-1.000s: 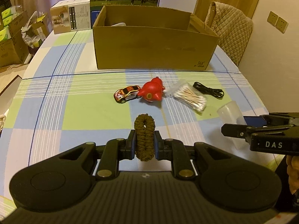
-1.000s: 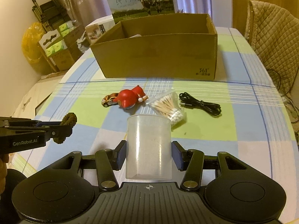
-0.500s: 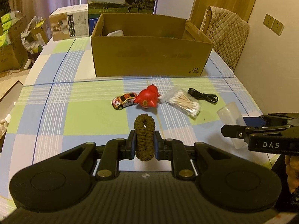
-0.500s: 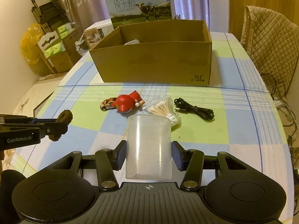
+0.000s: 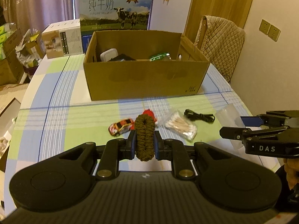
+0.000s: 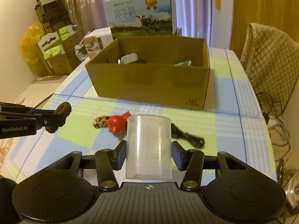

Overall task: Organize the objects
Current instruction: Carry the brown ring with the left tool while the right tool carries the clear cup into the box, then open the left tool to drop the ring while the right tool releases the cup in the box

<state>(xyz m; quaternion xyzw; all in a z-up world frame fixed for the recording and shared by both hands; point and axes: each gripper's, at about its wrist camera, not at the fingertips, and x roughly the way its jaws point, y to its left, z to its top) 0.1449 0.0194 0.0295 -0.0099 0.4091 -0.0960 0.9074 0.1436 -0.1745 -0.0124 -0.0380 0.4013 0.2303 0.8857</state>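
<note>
Left wrist: left gripper [image 5: 144, 145] pinches brown braided loop [image 5: 144, 136], long axis pointing at 12 o'clock. Cardboard box [image 5: 145, 78] lies dead ahead, beyond the toys.

Right wrist: right gripper [image 6: 148, 155] clamps clear plastic cup [image 6: 149, 145] upright. Box at 12 o'clock; neither arm clearly nearer.

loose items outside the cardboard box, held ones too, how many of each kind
toy car: 1
red toy: 1
cotton swab bag: 1
black cable: 1
brown braided loop, held in the left tool: 1
clear plastic cup, held in the right tool: 1
total: 6
</note>
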